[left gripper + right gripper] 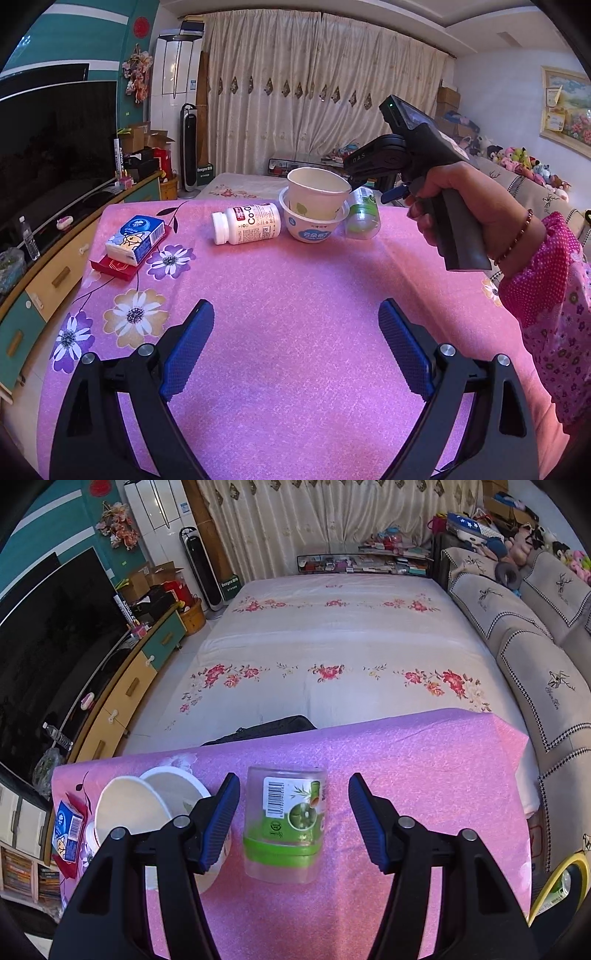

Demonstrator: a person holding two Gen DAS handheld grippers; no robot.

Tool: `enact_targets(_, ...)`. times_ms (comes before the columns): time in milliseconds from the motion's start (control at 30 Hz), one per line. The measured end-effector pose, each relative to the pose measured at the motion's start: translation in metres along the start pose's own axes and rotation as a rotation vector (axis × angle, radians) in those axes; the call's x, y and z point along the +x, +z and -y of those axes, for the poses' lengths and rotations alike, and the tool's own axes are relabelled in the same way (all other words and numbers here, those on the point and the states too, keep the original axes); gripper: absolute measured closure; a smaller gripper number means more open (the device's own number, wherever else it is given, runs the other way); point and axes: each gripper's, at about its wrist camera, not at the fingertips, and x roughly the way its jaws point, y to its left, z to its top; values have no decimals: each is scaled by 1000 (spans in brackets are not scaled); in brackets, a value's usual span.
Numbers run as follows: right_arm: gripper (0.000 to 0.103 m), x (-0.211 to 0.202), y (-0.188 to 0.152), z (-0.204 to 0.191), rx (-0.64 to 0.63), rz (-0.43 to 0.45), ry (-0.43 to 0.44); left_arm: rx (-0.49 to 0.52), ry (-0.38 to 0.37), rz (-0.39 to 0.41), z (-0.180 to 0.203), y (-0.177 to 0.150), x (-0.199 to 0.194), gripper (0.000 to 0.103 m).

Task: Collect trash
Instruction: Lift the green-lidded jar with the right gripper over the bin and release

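Observation:
On the pink tablecloth (295, 295) lie a white pill bottle (247, 224) on its side, two nested paper cups (316, 206) and a clear plastic container with a green band (362, 218). In the right wrist view the clear container (286, 823) lies between the open fingers of my right gripper (293, 794), not touched. The nested cups (147, 805) sit just left of the left finger. My left gripper (295, 321) is open and empty over bare cloth, well short of the objects. The right gripper body (424, 155) hovers above the container.
A blue tissue pack (135, 240) rests on a red box (122, 264) at the table's left. A TV cabinet (55, 273) runs along the left. A white bed (332, 646) lies beyond the table, a sofa (535, 657) to the right.

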Motion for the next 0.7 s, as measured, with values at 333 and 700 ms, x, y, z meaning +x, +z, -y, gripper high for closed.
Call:
enact_targets(333, 53, 15, -1, 3, 44, -50, 28, 11, -1, -2, 3, -1, 0, 14)
enact_targets(700, 56, -24, -29, 26, 64, -2, 99, 24, -2, -1, 5, 0, 1, 14)
